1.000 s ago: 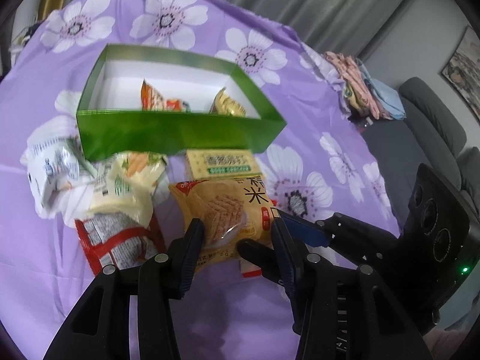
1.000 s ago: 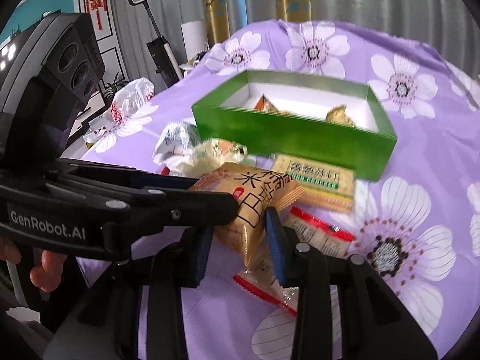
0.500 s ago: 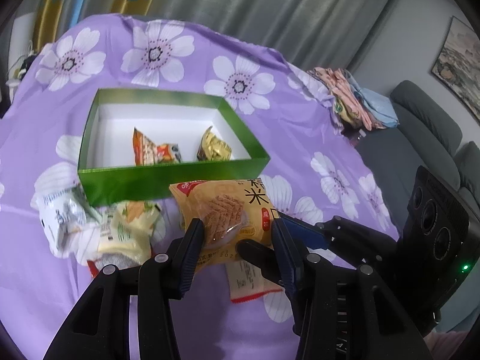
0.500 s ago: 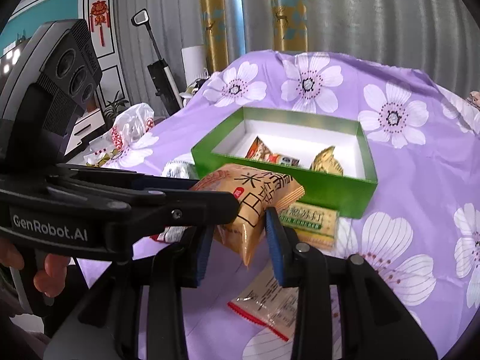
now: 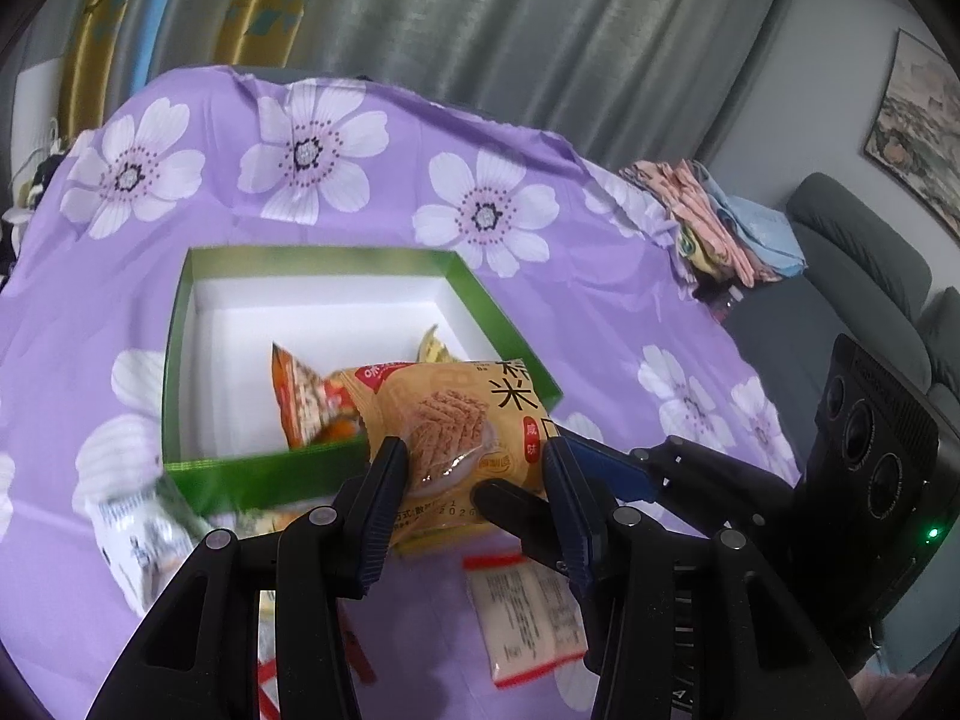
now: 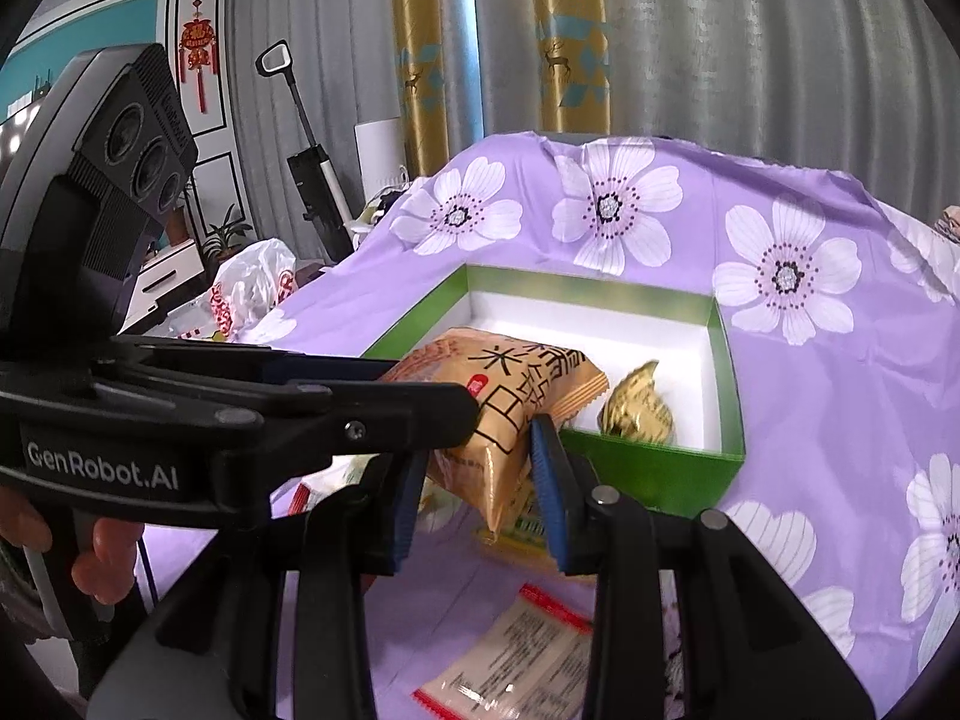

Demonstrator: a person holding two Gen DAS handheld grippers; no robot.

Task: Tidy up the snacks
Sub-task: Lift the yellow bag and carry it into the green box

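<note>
Left wrist view: left tongs (image 5: 471, 468) and right tongs (image 5: 516, 495) both clamped on orange rice-cracker packet (image 5: 450, 414), held above near wall of green box (image 5: 240, 474) on purple floral worktop (image 5: 600, 300).

Right wrist view: same packet (image 6: 510, 402) pinched between right tongs (image 6: 474, 480), over box (image 6: 660, 468); gold-wrapped snack (image 6: 639, 411) inside.

Purple flowered tablecloth (image 5: 372, 228) bears a green box (image 5: 252, 474) and loose snack packets (image 5: 528, 618).

Grey curtains (image 5: 540, 30) hang behind; a grey sofa (image 5: 864, 276) stands beside a framed painting (image 5: 918, 132).
</note>
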